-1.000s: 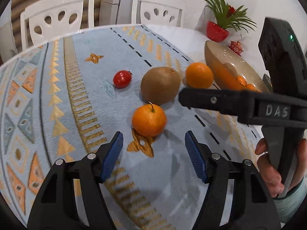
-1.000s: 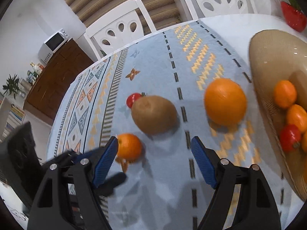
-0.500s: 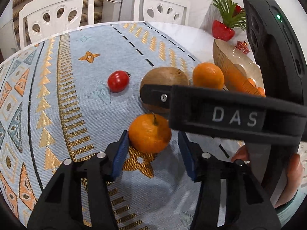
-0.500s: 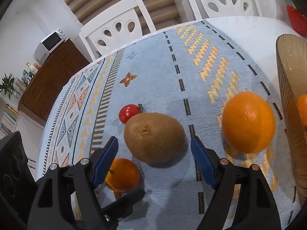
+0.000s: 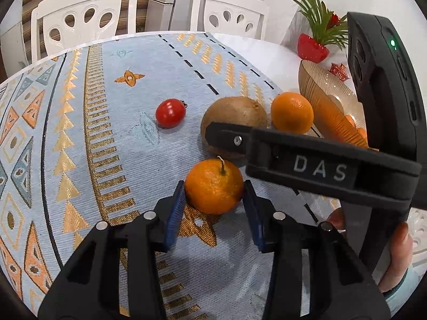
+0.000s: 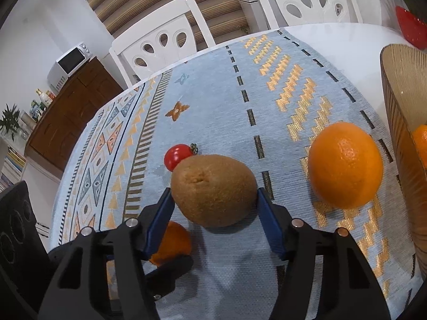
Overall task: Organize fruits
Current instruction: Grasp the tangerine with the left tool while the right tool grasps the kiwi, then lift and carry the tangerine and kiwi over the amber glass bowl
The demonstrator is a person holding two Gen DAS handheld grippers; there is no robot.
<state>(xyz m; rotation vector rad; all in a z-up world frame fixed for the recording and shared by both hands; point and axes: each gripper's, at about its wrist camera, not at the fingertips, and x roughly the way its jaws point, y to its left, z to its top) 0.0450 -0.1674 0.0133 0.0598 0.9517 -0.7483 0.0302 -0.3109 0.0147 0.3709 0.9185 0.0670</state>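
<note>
Since the earlier frames both hand-held grippers have come forward onto fruit and their jaws have just been closing. The right hand-held gripper (image 6: 213,209), which a second ago stood wide over bare cloth, now has the kiwi (image 6: 213,190) between its blue pads, narrowed to the fruit's sides. The left hand-held gripper (image 5: 213,198) has drawn in on the small mandarin (image 5: 214,186), its pads against both flanks.

The ribbed bowl (image 6: 400,122) at the tabletop's right edge is cut off by the frame, and the fruit inside shows only as orange slivers. In the left view the right tool's black body hides much of the bowl and the kiwi's lower half; in the right view the mandarin is half covered by the left pad. Whether either fruit is lifted I cannot tell.

The big orange (image 6: 345,165) lies between kiwi and bowl, apart from the right pad. The cherry tomato (image 5: 170,112) sits just behind the kiwi, toward the far edge, untouched.
</note>
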